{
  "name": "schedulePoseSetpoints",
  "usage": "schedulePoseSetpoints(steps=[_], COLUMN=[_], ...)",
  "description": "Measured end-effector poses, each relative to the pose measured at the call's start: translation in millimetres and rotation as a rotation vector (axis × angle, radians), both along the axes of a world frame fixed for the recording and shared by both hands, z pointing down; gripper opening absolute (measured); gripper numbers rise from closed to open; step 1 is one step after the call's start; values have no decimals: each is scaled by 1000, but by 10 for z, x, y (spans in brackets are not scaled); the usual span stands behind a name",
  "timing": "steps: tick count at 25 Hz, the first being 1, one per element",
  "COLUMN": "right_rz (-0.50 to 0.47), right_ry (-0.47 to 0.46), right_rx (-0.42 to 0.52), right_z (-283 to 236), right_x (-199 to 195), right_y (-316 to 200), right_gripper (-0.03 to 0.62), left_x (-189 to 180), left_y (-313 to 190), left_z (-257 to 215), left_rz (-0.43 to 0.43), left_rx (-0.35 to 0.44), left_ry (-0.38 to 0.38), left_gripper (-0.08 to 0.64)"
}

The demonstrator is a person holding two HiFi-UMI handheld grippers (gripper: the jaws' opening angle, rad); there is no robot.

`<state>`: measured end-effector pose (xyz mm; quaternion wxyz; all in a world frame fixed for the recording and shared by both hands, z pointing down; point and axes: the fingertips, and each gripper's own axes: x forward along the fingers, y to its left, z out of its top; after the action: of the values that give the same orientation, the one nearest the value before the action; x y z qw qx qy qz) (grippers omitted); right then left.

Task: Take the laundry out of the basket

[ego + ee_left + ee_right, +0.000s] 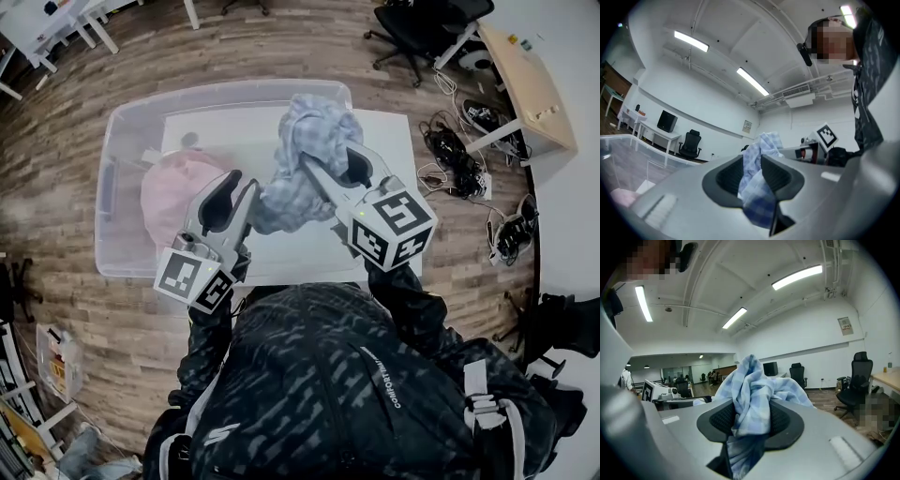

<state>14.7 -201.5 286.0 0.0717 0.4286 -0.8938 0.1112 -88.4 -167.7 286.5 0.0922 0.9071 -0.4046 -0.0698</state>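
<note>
A light blue checked garment (305,164) hangs bunched in the air over the white table (394,141), held between both grippers. My left gripper (249,192) is shut on its lower left part, the cloth (754,178) squeezed between the dark pads. My right gripper (314,164) is shut on its upper part, where the cloth (750,413) bulges above the pads. A pink garment (178,187) lies in the clear plastic basket (117,141) on the floor, below and left of the left gripper.
The basket stands against the table's left and far sides. Black office chairs (412,33) stand at the far right. A tangle of cables (450,159) and shoes lies on the wooden floor right of the table, near a light wooden desk (530,84).
</note>
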Motion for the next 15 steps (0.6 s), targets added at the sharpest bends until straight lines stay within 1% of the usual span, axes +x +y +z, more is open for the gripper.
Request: schedulePoseSetpoints(steps=[6,11,15], right_rz=[52,109,140], right_ry=[-8,-22,-31], right_rx=[14,19,28], right_z=[-54,-66,-70], right_x=[312,701,963], right_y=[129,178,249], right_gripper=[152,153,153], left_x=[365,833,1130], left_y=[20,12,26], left_z=[-38,-75,-102], left_rz=[78,160,211], left_rx=[8,16,27], left_ry=[-6,-14,-18], left_gripper=[109,109,109])
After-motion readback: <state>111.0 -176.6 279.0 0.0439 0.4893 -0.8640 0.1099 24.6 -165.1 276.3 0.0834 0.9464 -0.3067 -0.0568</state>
